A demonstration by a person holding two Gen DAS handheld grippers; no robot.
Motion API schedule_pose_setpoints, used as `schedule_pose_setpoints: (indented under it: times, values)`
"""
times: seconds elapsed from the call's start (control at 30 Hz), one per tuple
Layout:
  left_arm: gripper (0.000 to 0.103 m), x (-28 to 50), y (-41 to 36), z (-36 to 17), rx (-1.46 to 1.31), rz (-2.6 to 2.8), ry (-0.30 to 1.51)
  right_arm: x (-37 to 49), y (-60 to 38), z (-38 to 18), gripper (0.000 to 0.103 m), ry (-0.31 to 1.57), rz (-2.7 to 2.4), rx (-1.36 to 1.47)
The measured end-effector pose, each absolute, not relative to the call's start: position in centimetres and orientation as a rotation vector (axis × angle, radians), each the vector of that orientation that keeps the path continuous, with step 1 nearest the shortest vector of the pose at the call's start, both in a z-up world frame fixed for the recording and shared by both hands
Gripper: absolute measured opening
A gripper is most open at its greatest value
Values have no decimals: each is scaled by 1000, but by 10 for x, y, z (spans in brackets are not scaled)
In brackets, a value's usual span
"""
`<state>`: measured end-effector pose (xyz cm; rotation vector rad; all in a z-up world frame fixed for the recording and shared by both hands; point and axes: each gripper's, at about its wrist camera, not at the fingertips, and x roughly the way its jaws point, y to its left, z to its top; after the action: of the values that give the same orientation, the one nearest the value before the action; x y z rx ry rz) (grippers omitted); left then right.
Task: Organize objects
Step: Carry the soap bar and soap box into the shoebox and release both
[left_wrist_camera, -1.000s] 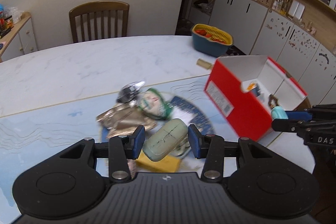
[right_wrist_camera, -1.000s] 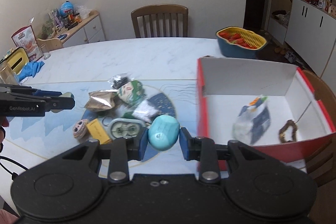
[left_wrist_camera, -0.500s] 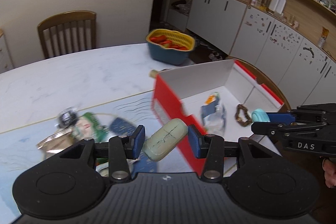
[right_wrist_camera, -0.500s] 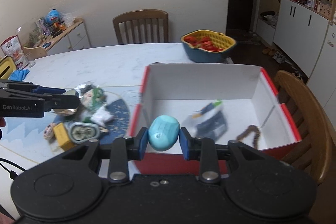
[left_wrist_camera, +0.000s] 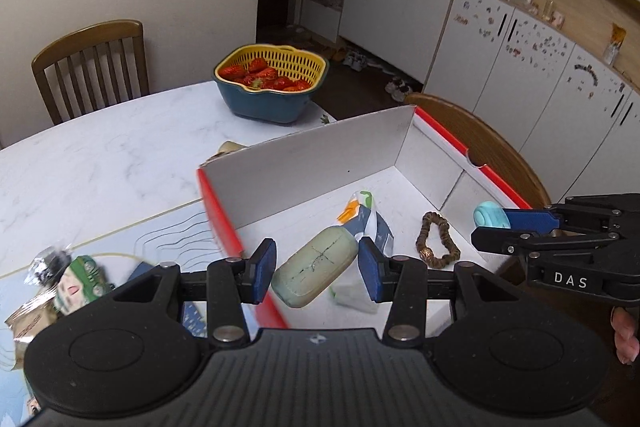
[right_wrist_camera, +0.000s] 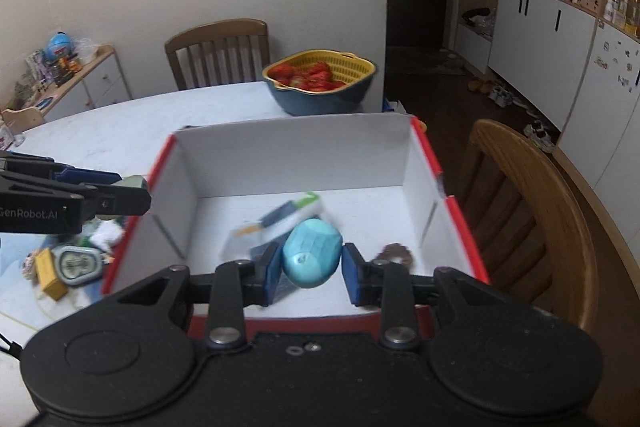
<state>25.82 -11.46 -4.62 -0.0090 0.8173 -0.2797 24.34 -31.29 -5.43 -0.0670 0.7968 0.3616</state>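
Note:
My left gripper (left_wrist_camera: 317, 269) is shut on a pale green case (left_wrist_camera: 316, 267) and holds it over the left wall of the red box (left_wrist_camera: 312, 163). My right gripper (right_wrist_camera: 308, 265) is shut on a teal rounded case (right_wrist_camera: 313, 253) above the box (right_wrist_camera: 296, 155). It also shows in the left wrist view (left_wrist_camera: 492, 215) at the right. Inside the box lie a white and blue packet (left_wrist_camera: 370, 223) and a brown bead bracelet (left_wrist_camera: 436, 237). Left of the box, several small items remain on the mat (right_wrist_camera: 74, 263).
A blue bowl with a yellow strainer of strawberries (left_wrist_camera: 270, 83) stands behind the box. A wooden chair (right_wrist_camera: 528, 211) is right of the box, another chair (left_wrist_camera: 90, 65) at the far side of the marble table (left_wrist_camera: 100, 163). White cabinets line the right wall.
Both grippers have moved right, from above the pile on the mat to above the red box, each still holding its case.

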Motion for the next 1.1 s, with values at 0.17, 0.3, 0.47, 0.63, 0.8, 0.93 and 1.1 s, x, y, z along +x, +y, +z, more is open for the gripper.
schedule_pose_setpoints:
  times: [0.17,0.3,0.47,0.63,0.8,0.93,1.1]
  values:
    - [44,282,-135,-52,16,-230,832,269,-320,-63,30,826,367,-80]
    - [44,303,-151,-60,48,-173,870,290,-319,-71,30,856,380,-111]
    - [44,327,-167,-75,100,-121,906,314,-314,-84,30,912,408,-157]
    - [44,349,-176,-90,145,-84,962,328,-311,-100,30,954,418,-190]
    - [44,364,-182,-107,180,-61,1014,337,-305,-115,30,991,432,-226]
    - [44,372,-183,-118,190,-55,1043,344,-301,-121,30,1019,454,-246]
    - [45,379,-187,-130,215,-69,1077,349,-294,-129,30,1062,466,-286]
